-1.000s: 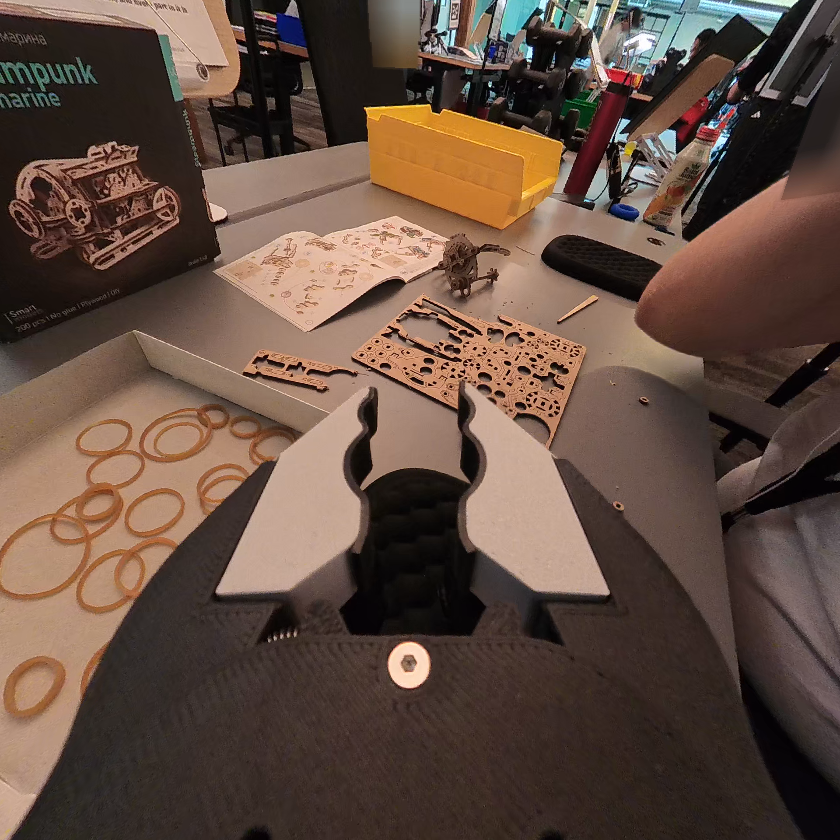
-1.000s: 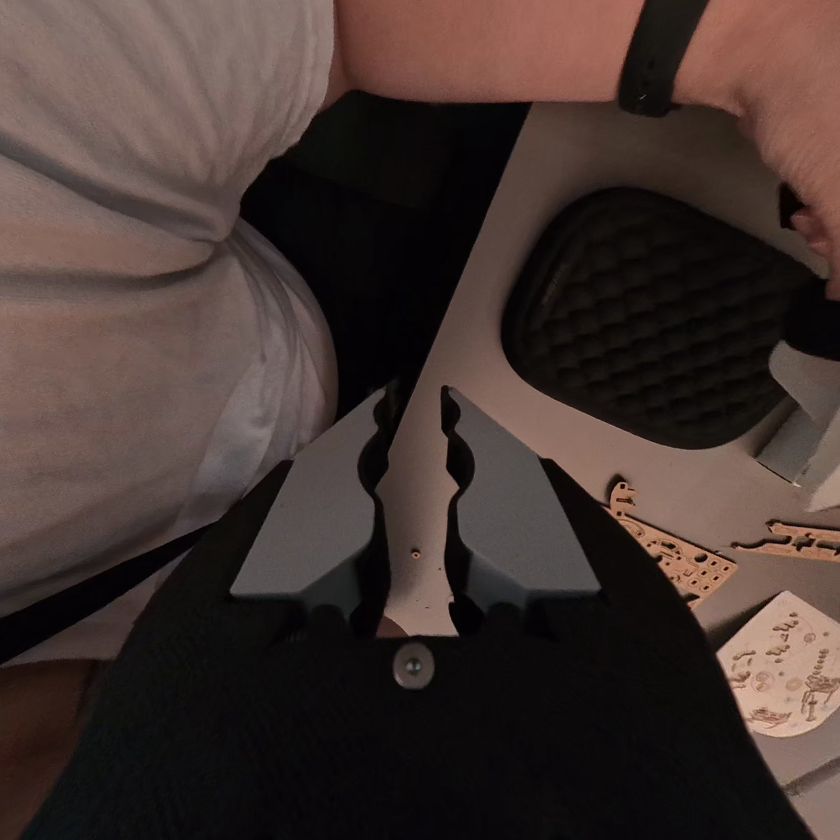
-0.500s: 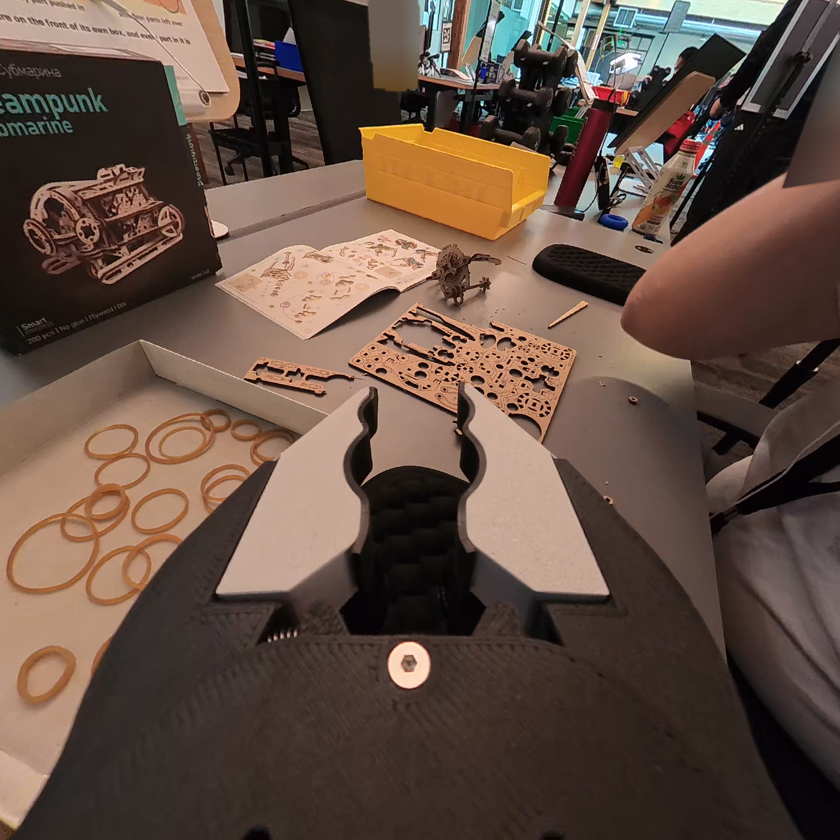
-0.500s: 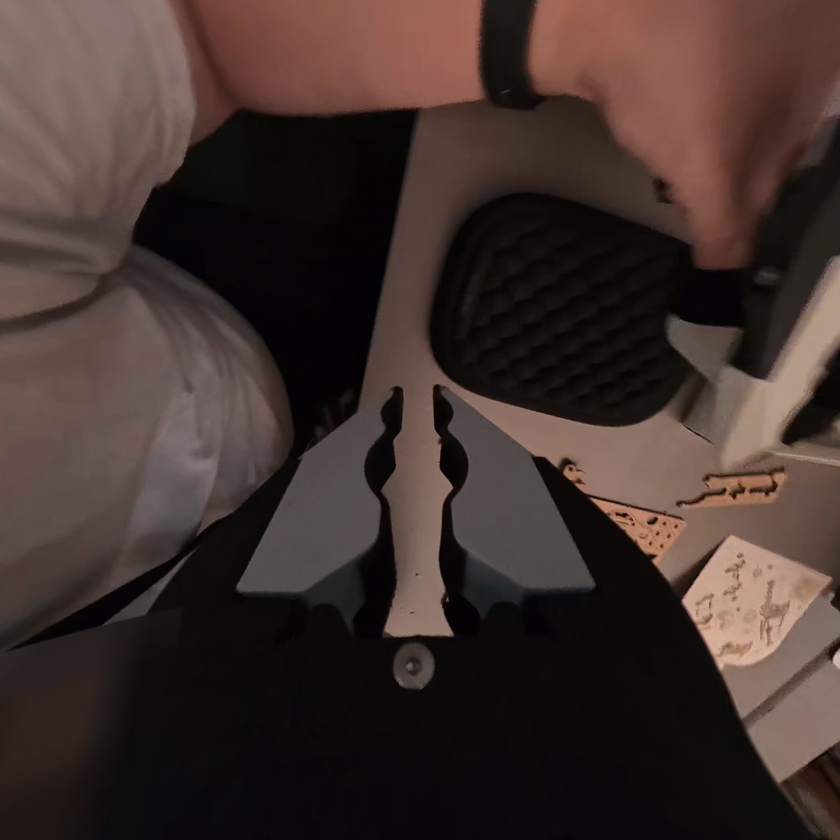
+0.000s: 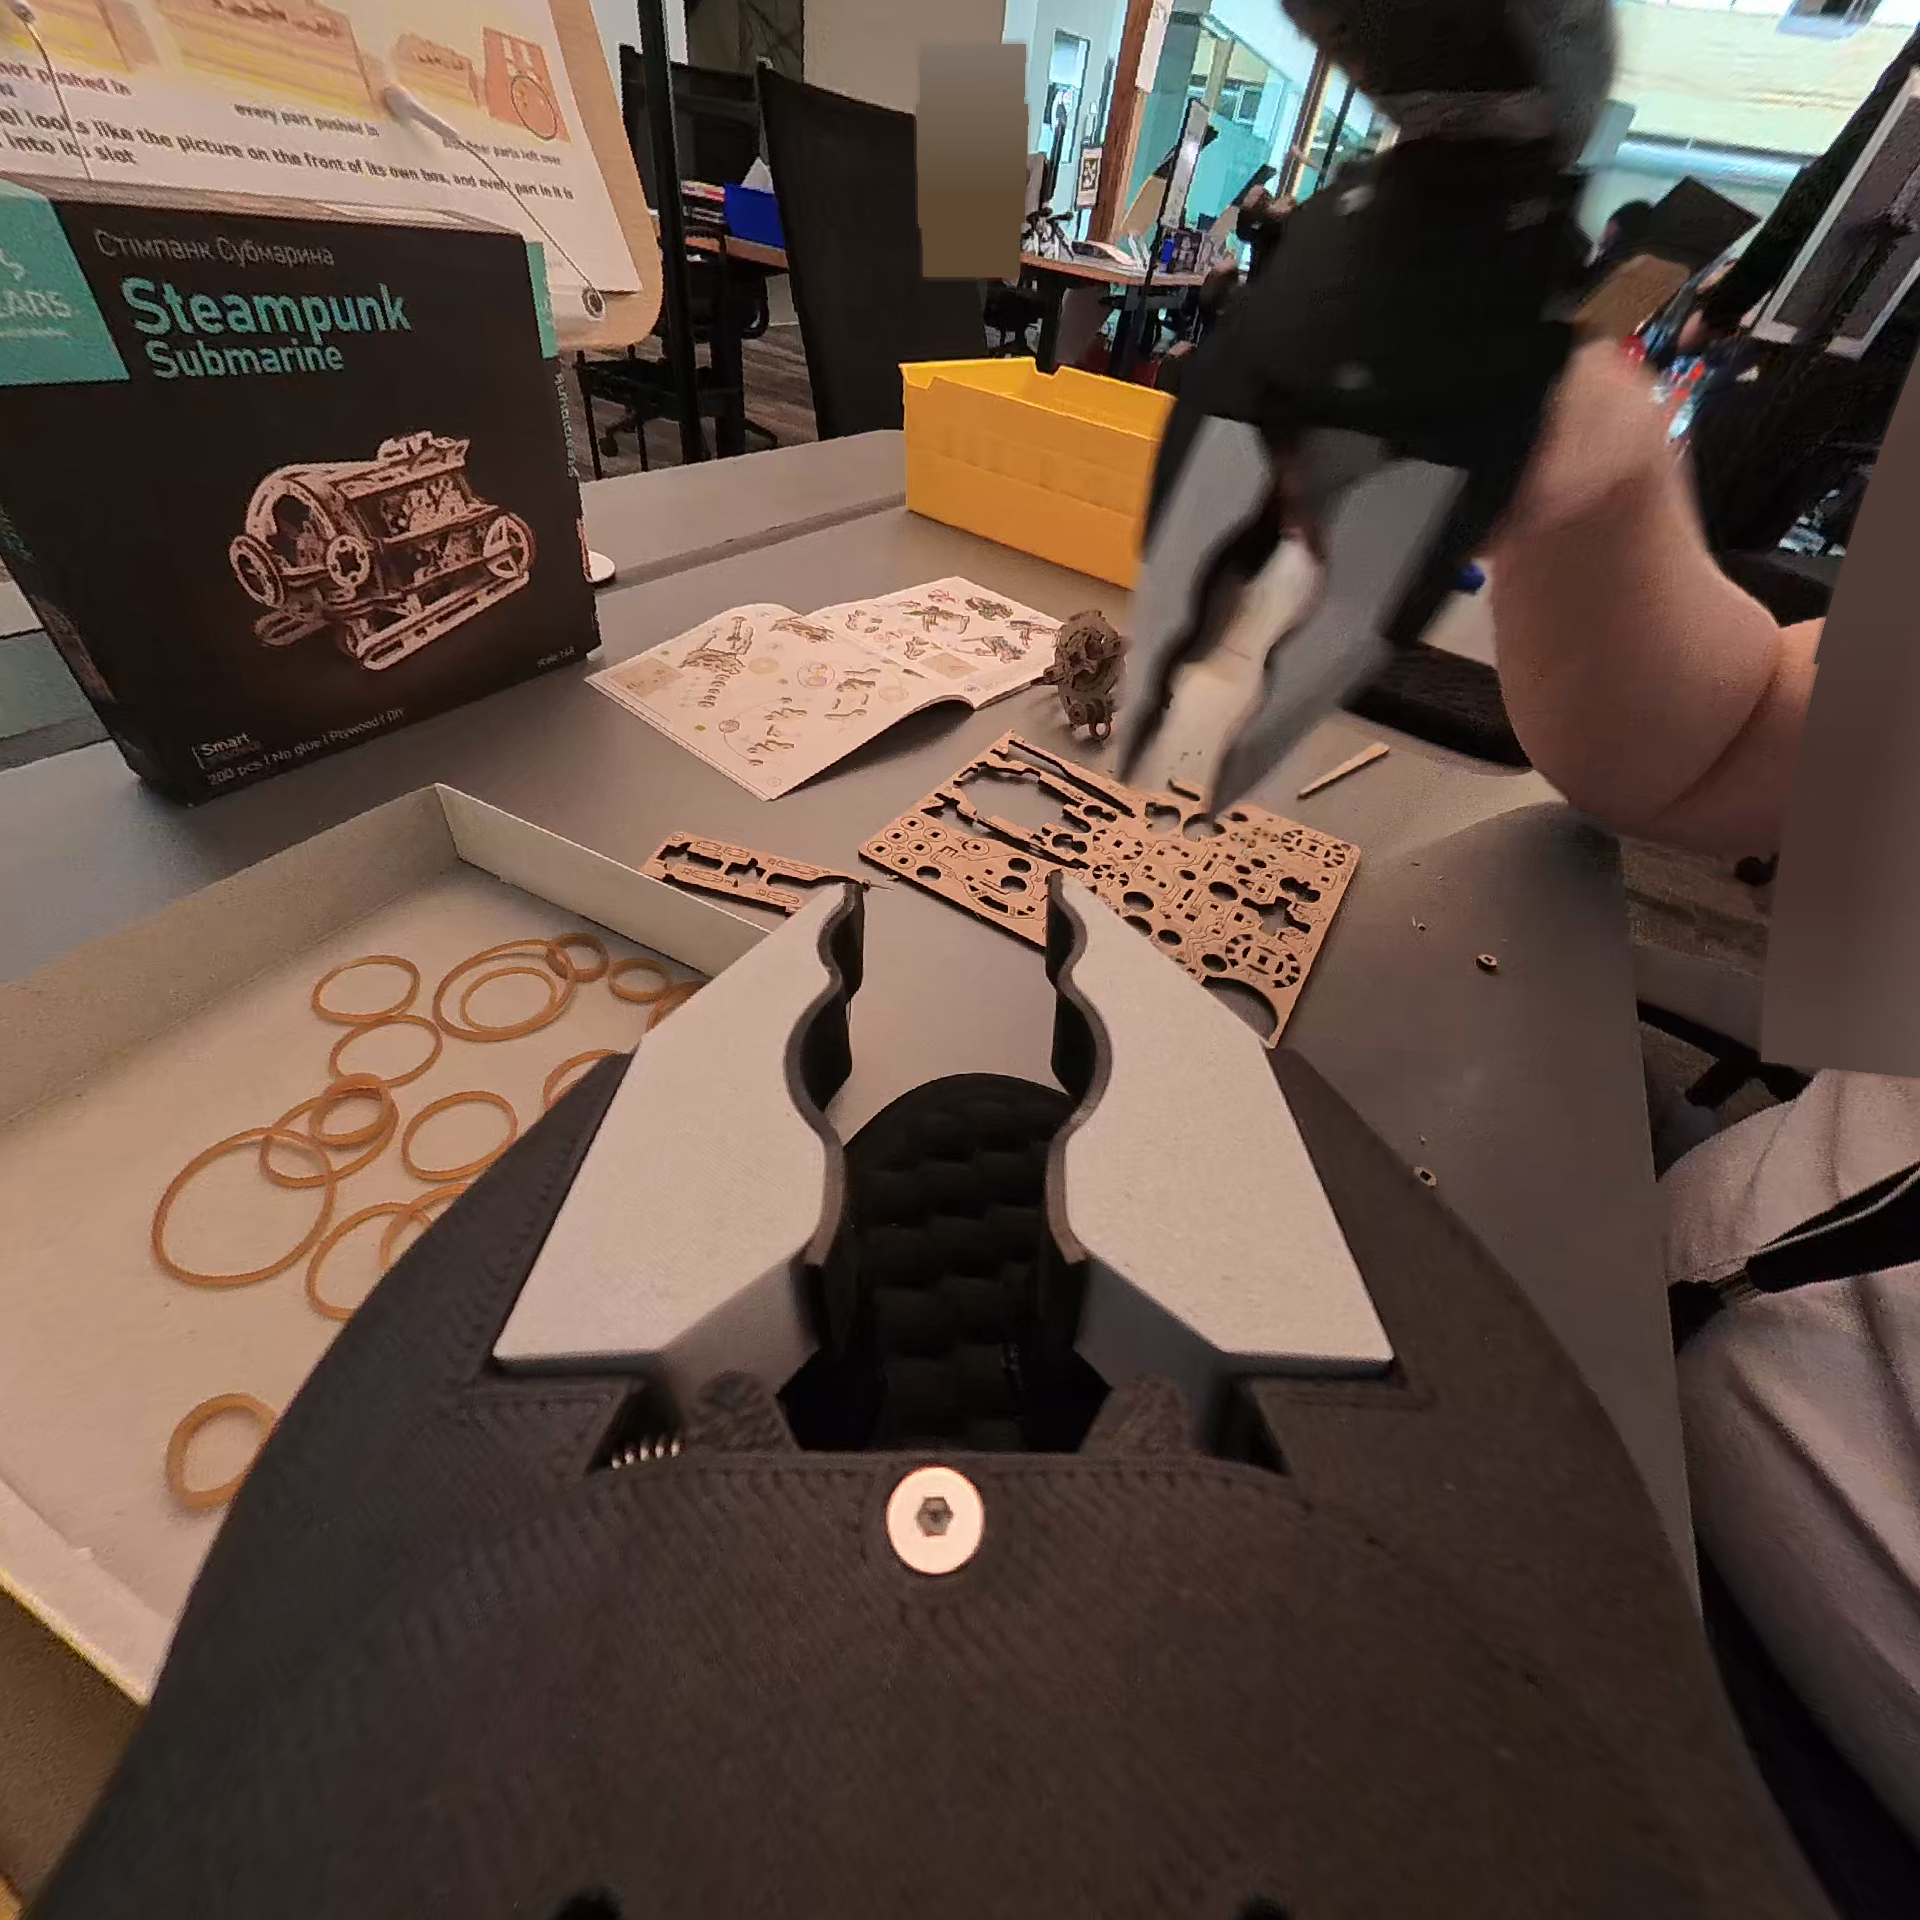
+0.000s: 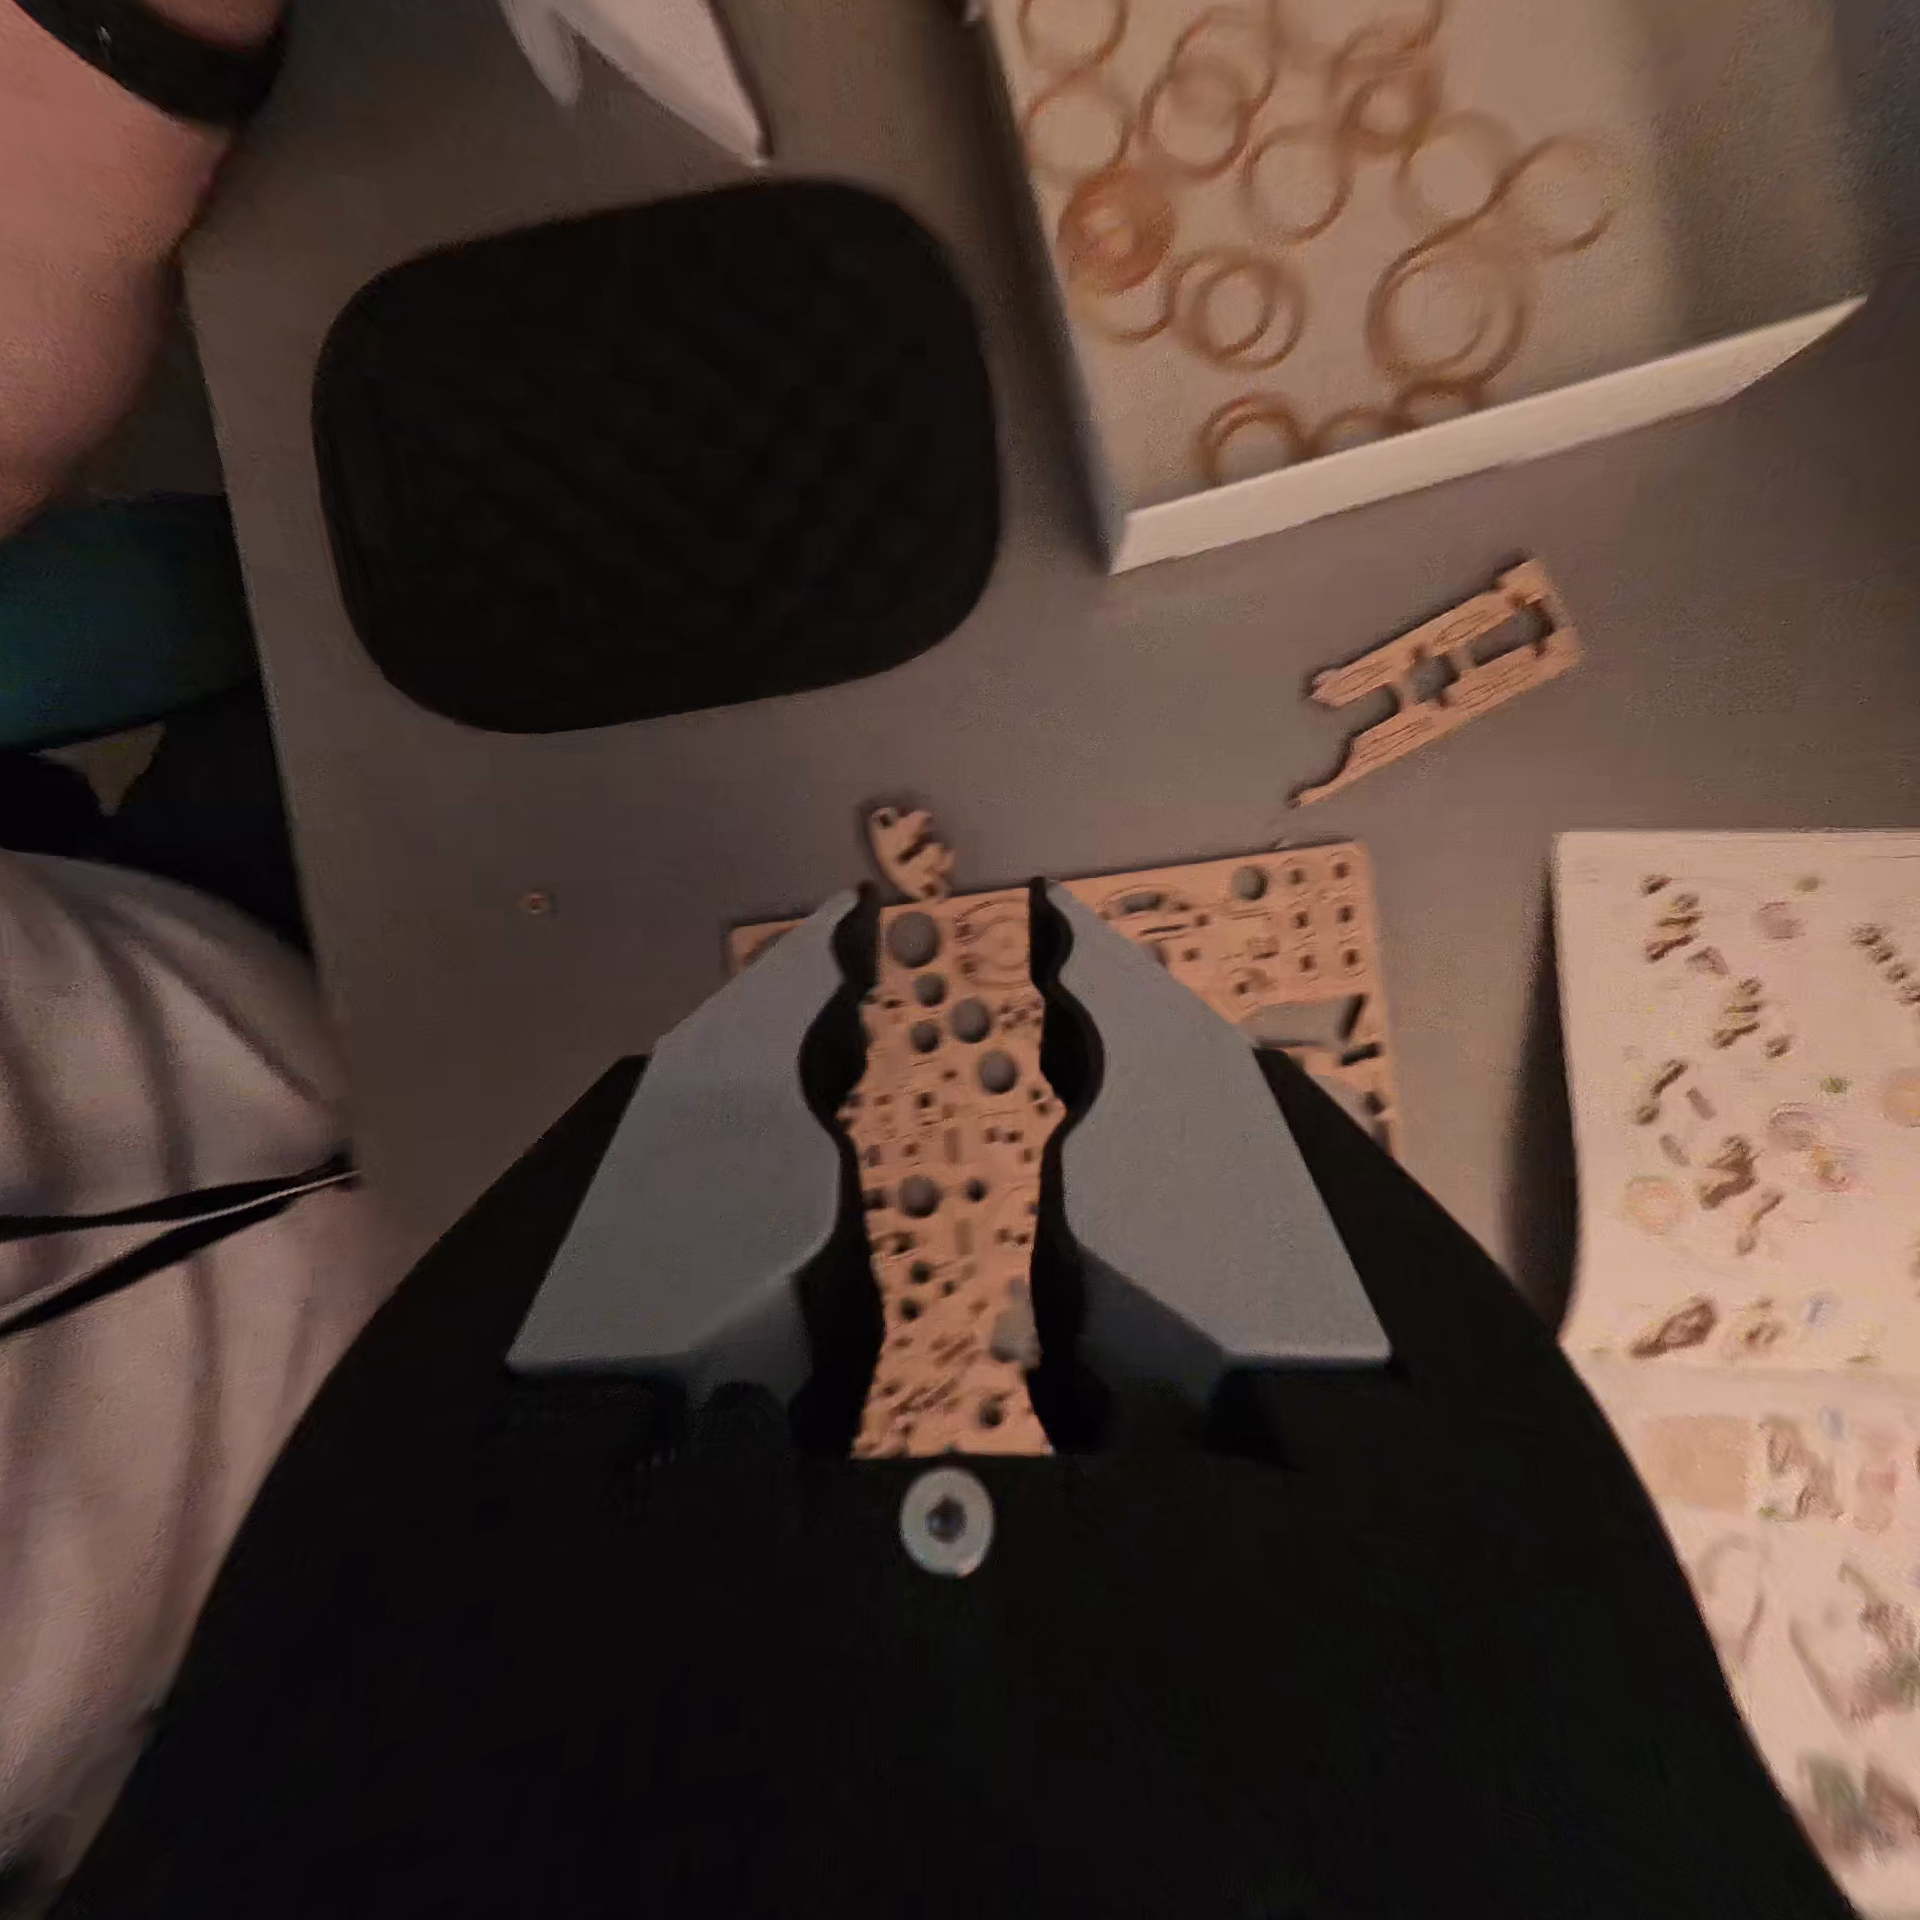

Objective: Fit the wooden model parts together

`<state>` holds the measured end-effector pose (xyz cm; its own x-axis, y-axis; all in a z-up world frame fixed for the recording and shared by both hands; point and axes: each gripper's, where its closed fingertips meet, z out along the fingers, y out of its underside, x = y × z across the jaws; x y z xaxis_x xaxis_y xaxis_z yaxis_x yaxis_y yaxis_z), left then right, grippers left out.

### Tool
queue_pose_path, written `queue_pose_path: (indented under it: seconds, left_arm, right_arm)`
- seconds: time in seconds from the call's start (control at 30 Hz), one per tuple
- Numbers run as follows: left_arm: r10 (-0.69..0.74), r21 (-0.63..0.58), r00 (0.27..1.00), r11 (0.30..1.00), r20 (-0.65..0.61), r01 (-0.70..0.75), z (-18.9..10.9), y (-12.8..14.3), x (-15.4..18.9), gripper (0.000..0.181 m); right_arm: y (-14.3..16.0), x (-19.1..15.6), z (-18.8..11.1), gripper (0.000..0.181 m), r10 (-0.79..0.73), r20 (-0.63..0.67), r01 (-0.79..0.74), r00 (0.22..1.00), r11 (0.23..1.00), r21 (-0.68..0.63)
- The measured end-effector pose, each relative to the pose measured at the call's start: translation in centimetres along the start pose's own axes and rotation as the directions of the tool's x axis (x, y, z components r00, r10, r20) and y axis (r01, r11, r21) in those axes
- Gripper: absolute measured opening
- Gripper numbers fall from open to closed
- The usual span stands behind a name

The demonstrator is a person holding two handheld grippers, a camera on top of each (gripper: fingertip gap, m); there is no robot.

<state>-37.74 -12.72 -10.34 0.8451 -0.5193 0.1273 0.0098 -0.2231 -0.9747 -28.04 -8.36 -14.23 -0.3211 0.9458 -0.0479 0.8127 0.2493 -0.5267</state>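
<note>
Right gripper [image 5: 1179, 784] spread, empty, tips over wooden sheet [image 5: 1117, 873]; left gripper [image 5: 951, 904] spread, empty, above black pad [image 5: 956, 1195].

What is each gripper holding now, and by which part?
Nothing. The left gripper is open and empty; the right gripper is open above the wooden parts sheet, not gripping it.
</note>
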Motion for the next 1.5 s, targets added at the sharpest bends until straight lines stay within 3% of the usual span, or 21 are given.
queue_pose_path:
  seconds: [0.03,0.13,0.27,0.67,0.8,1.0,1.13,1.23,1.5]
  left_arm:
    - [0.005,-0.006,1.0,1.0,-0.001,-0.005,0.1,0.1,0.1,0.034]
    - [0.019,-0.03,1.0,0.999,-0.007,-0.019,0.6,0.4,0.3,0.035]
    - [0.022,-0.053,1.0,0.998,-0.016,-0.023,1.2,0.9,0.7,0.036]
    - [0.024,-0.089,0.999,0.996,-0.036,-0.027,1.7,1.5,1.1,0.035]
    - [-0.006,-0.112,0.999,0.994,-0.052,0.001,2.3,2.0,1.4,0.035]
    - [-0.046,-0.131,0.967,0.991,-0.251,0.014,5.1,1.1,5.7,0.034]
    - [-0.039,-0.203,0.927,0.978,-0.374,-0.041,8.1,1.4,8.7,0.031]
    - [0.053,-0.224,0.91,0.962,-0.412,-0.157,10.3,2.1,9.8,0.036]
    - [0.42,-0.077,0.845,0.881,-0.331,-0.467,13.4,0.5,10.9,0.022]
  right_arm:
    - [0.1,0.6,0.2,0.038,-0.037,0.018,0.036,0.999,0.996,0.082]
    - [0.6,-0.9,1.9,0.038,-0.196,0.106,0.162,0.975,0.949,0.271]
    - [2.4,-0.6,5.6,0.033,-0.381,-0.005,0.374,0.925,0.905,0.201]
    - [2.3,-0.8,6.9,0.018,-0.415,0.001,0.408,0.91,0.894,0.186]
    - [1.4,-0.9,5.2,0.018,-0.43,-0.09,0.438,0.898,0.859,0.264]
    - [0.6,-2.3,-1.0,0.018,-0.448,-0.318,0.543,0.836,0.758,0.36]
    - [1.7,-2.0,-3.3,0.018,-0.419,-0.405,0.559,0.813,0.757,0.338]
    - [2.7,-1.7,-3.8,0.018,-0.367,-0.391,0.509,0.844,0.778,0.369]
    - [4.3,-1.1,-5.0,0.018,-0.258,-0.303,0.379,0.918,0.797,0.47]
